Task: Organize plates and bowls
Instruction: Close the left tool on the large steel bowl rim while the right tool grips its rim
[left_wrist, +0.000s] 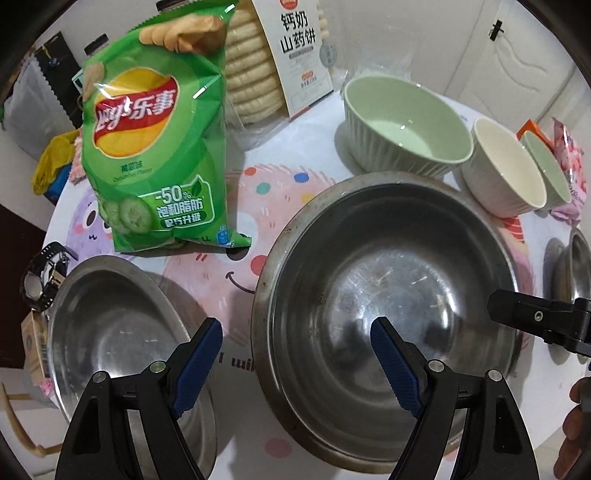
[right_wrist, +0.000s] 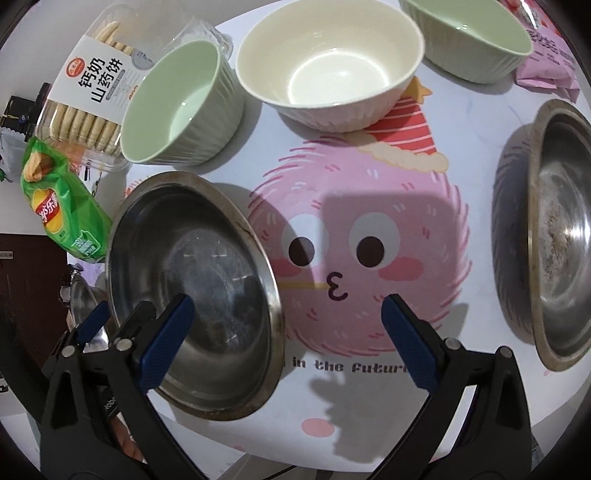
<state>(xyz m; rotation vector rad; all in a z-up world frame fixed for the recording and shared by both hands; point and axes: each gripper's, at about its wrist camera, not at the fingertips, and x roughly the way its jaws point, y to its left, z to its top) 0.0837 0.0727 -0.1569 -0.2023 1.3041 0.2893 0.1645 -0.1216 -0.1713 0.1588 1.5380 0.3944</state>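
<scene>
Judging by the spread, we have stacked nothing yet: three steel basins and three ceramic bowls sit apart on the round table (right_wrist: 461, 173). Our left gripper (left_wrist: 295, 363) hangs released astride the middle steel basin's (left_wrist: 388, 266) left rim; our right gripper (right_wrist: 288, 341), also released and empty, straddles its opposite rim. A chip bag (left_wrist: 155, 147) and biscuit box (right_wrist: 85, 110) crowd the far-left edge.

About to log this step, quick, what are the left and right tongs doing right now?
Left tongs: open, holding nothing, straddling the rim of the steel bowl.
Right tongs: open, holding nothing, also straddling that bowl's rim.
</scene>
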